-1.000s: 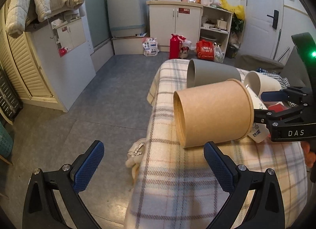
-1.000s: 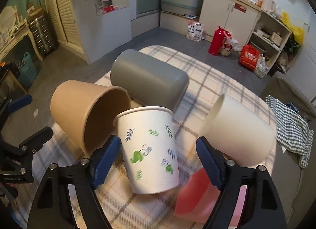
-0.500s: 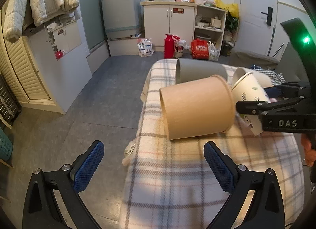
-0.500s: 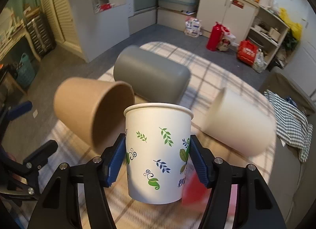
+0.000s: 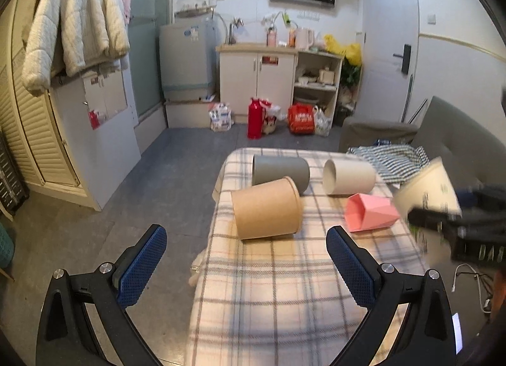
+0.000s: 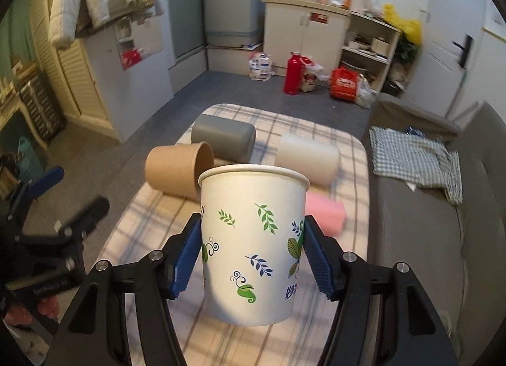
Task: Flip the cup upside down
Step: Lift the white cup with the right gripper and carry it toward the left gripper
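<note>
Between the right tongs (image 6: 253, 249) sits the paper cup (image 6: 253, 239), clenched, upright, mouth toward twelve o'clock; left tongs (image 5: 243, 268) gape empty at nine o'clock.

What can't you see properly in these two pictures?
- Leafy paper cup: in the right wrist view its bottom edge hides where it sits above the plaid cloth; in the left wrist view it is smeared by motion blur.
- Pink cup: mostly hidden behind the leafy paper cup in the right wrist view.
- Right tool: blurred and cut off by the frame edge in the left wrist view.
- Writing on the leafy paper cup: too small.
</note>
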{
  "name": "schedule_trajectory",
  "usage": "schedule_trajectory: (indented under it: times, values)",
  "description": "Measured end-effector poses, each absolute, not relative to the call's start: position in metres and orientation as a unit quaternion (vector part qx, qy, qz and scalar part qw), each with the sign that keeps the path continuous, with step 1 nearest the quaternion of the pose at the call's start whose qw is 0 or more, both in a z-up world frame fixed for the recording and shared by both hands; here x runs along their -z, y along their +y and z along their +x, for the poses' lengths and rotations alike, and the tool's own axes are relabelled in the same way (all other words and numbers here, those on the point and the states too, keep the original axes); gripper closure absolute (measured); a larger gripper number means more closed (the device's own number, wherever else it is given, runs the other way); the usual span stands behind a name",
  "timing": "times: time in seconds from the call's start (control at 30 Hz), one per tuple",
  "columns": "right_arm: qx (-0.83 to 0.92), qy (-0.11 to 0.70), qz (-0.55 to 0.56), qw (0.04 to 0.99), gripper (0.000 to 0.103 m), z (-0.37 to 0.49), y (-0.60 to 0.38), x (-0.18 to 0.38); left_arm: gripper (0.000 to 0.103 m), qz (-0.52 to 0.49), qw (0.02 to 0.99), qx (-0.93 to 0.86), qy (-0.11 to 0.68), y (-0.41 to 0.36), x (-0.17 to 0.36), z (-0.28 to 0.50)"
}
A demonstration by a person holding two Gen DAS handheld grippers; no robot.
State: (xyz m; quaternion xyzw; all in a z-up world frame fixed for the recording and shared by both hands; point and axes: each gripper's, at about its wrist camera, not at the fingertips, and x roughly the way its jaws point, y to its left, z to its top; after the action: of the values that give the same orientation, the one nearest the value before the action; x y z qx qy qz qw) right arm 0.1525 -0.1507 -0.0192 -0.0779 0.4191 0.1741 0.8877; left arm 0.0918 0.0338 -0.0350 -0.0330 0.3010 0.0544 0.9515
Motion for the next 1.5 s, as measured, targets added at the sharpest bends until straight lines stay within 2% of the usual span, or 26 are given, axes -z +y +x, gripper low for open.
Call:
schedule_trajectory:
  times: [0.3,0.77,1.0,1.03,1.07,1.13,1.5]
  values:
    - [-0.138,0.479,0.0,0.867,0.041,0.091,-0.155,0.089,0.0,-0.043,0.946,-0.077,0.313,0.034,0.053,0.047]
    - [-0.101,0.509,-0.016,0.855,0.04,0.095,-0.154,0.14,0.0,-0.011,0.935,-0.067,0.349,0.018,0.087,0.039]
    - [-0.134,0.509,0.004,0.85,0.037,0.1,-0.155,0.141,0.0,-0.009,0.928,-0.064,0.366,0.012,0.093,0.047]
    - [-0.136,0.506,0.01,0.852,0.034,0.1,-0.157,0.139,0.0,-0.009,0.928,-0.064,0.366,0.011,0.093,0.048]
    - [-0.133,0.5,0.012,0.856,0.024,0.099,-0.159,0.135,0.0,-0.01,0.928,-0.063,0.366,0.01,0.092,0.048]
    - [-0.134,0.483,0.011,0.865,0.016,0.095,-0.165,0.125,0.0,-0.016,0.929,-0.064,0.364,0.007,0.089,0.049]
    - [-0.05,0.404,-0.006,0.914,0.014,0.052,-0.247,0.09,0.0,-0.049,0.93,-0.005,0.365,-0.049,0.082,0.034]
